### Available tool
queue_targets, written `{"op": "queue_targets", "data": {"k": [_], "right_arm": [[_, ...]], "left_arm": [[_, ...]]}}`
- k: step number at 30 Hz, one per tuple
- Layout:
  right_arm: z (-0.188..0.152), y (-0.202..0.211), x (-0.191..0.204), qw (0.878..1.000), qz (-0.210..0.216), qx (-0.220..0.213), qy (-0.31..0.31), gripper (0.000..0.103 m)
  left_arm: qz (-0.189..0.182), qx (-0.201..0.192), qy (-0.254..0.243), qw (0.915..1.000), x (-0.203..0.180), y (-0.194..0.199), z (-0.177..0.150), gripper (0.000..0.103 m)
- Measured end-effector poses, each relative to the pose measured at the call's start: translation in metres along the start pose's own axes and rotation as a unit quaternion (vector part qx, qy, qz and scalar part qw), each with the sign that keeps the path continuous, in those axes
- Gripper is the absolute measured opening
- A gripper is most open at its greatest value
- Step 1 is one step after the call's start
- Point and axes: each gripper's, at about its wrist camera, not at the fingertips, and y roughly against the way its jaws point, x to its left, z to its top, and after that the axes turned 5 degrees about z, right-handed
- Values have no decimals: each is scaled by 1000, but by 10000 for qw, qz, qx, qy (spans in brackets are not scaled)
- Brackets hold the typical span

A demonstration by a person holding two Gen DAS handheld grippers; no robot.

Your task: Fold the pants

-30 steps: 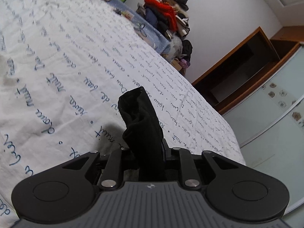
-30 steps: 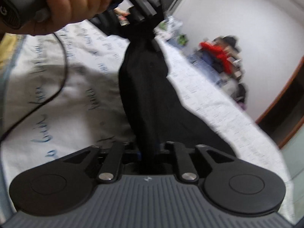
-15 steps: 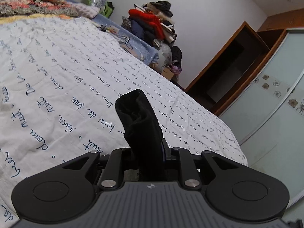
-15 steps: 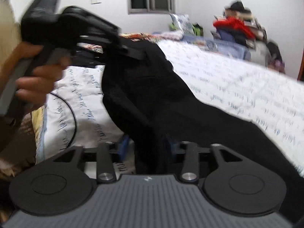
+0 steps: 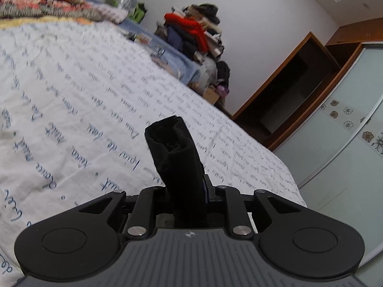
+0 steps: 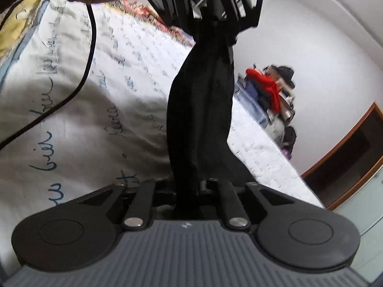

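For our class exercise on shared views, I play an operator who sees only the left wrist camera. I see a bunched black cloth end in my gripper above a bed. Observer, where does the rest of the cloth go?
Observer: The right wrist view shows the black pants stretched in a band from the left gripper at the top to the right gripper.
Operator: Is the right gripper holding them too?
Observer: Yes, its jaws are closed on the cloth.
Operator: Anything else near my gripper?
Observer: A black cable hangs from it, across the white bedsheet.
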Motion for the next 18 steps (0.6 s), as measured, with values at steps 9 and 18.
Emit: {"op": "queue_targets", "data": {"k": [9, 18], "right_arm": [[-23, 37, -68, 9670, 764, -764, -2306, 9], [-65, 78, -94, 9345, 715, -1250, -3256, 9]], "left_arm": [[-531, -296, -722, 9955, -76, 17, -2, 19], [-1286, -113, -1512, 9800, -159, 15, -35, 19]]}}
